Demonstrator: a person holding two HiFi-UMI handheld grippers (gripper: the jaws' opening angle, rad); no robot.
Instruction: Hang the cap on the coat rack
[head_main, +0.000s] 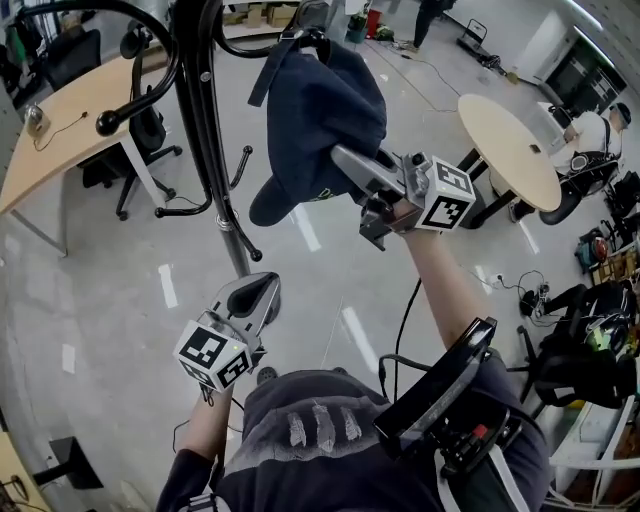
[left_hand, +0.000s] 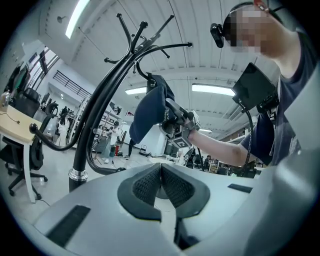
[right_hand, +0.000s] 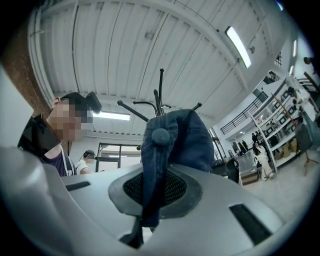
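One dark blue fabric cap (head_main: 320, 110) is clamped in the right gripper's (head_main: 342, 158) fingers, raised just right of the single black metal coat rack (head_main: 205, 120). The left gripper's (head_main: 262, 290) fingers are together and empty, nearer.

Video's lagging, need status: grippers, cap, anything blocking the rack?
Right gripper shut on cap, raised beside coat rack. Left gripper shut, empty, low. Whether hung: cannot tell. Nothing blocking.

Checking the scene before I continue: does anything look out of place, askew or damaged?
Nothing stands out. The right gripper holds the cap up by the coat rack; the left gripper is shut and empty.
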